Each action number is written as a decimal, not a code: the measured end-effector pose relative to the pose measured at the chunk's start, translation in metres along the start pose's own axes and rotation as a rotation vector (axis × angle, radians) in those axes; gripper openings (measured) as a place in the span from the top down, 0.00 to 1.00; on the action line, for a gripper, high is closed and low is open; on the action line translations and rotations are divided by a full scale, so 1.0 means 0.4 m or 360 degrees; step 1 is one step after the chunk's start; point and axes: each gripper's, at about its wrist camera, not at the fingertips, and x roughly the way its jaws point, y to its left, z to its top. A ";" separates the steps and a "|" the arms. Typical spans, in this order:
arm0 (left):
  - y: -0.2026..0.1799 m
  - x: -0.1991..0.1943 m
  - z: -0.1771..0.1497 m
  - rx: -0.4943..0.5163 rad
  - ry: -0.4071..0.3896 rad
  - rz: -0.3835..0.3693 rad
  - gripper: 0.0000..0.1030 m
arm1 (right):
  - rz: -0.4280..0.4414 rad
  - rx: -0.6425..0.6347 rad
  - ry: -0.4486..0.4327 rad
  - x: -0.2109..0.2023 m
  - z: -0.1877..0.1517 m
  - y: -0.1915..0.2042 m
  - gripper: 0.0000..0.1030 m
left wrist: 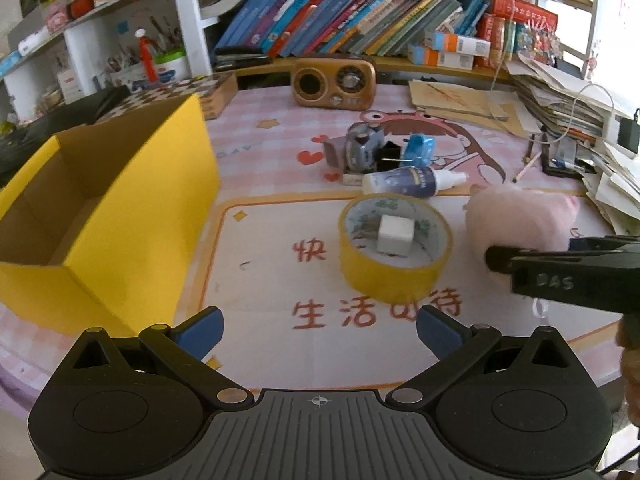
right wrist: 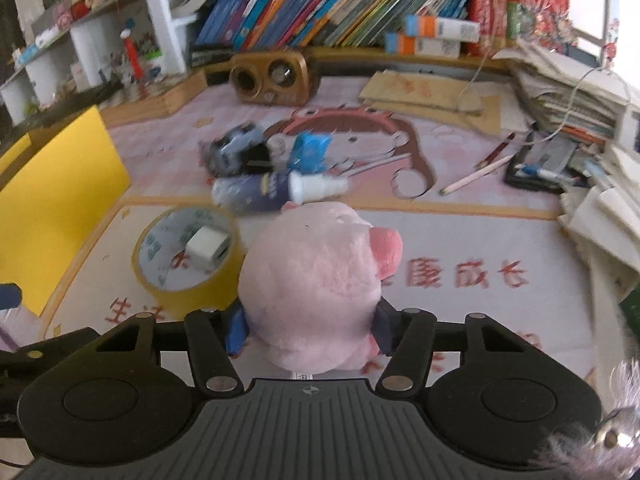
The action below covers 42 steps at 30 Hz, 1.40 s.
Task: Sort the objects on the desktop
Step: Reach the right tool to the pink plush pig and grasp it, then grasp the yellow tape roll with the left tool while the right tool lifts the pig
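A pink plush pig (right wrist: 316, 276) lies on the pink desk mat, and my right gripper (right wrist: 310, 330) is shut on its rear, one blue pad pressing each side. In the left wrist view the same plush pig (left wrist: 520, 216) sits at the right with a black finger (left wrist: 504, 258) of the right gripper against it. My left gripper (left wrist: 320, 324) hovers open over the mat, nothing between its fingers. Just ahead of it stands a yellow tape roll (left wrist: 394, 280) with a white cube (left wrist: 395, 235) inside. An open yellow box (left wrist: 100, 216) stands at the left.
Behind the tape lie a spray bottle (left wrist: 412, 180), a blue packet (left wrist: 419, 150) and a toy car (left wrist: 362, 148). A brown radio (left wrist: 334, 80) stands at the back below a shelf of books. Paper stacks (left wrist: 568, 100) and pencils (right wrist: 476, 178) crowd the right side.
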 end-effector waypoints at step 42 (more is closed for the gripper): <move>-0.099 0.068 0.106 0.0137 -0.0344 -0.0136 0.10 | -0.0043 0.0039 -0.0092 -0.102 -0.025 -0.091 0.46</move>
